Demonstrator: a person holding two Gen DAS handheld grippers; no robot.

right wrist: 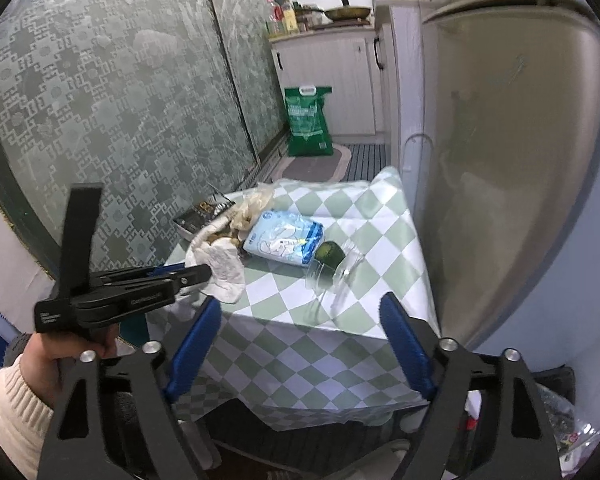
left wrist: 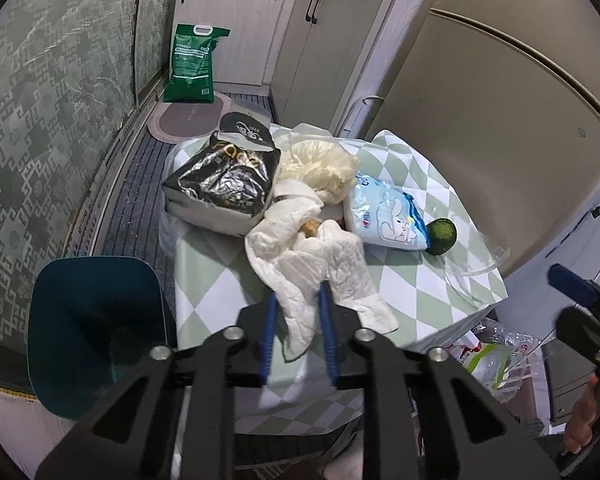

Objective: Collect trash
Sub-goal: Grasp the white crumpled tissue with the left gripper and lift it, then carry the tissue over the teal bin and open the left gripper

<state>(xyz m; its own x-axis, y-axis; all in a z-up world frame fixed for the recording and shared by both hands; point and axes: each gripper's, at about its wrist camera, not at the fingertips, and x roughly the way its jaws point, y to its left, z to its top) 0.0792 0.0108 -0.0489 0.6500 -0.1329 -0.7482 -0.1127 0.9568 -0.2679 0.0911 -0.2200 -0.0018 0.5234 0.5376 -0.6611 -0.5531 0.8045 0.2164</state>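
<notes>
Paper towel [left wrist: 320,268]: I saw it white, crumpled, quilted.
Left gripper [left wrist: 298,300]: I had it pinching that towel.
Right gripper [right wrist: 300,320]: spread wide, holding nothing.

Gold letters reading "FOOD" run across the black foil bag [left wrist: 224,184] at the desk's far left corner. Print on the other packs is too small to read.

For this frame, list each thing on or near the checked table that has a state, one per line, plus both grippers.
Left gripper: fingers around the crumpled white paper towel, which lies on the table.
Right gripper: open, empty, off the near table edge.
Black and silver foil bag: torn open, lying flat.
Light blue tissue pack: lying flat.
Round green fruit: whole, touching the pack.
Clear plastic bag: flattened.
</notes>
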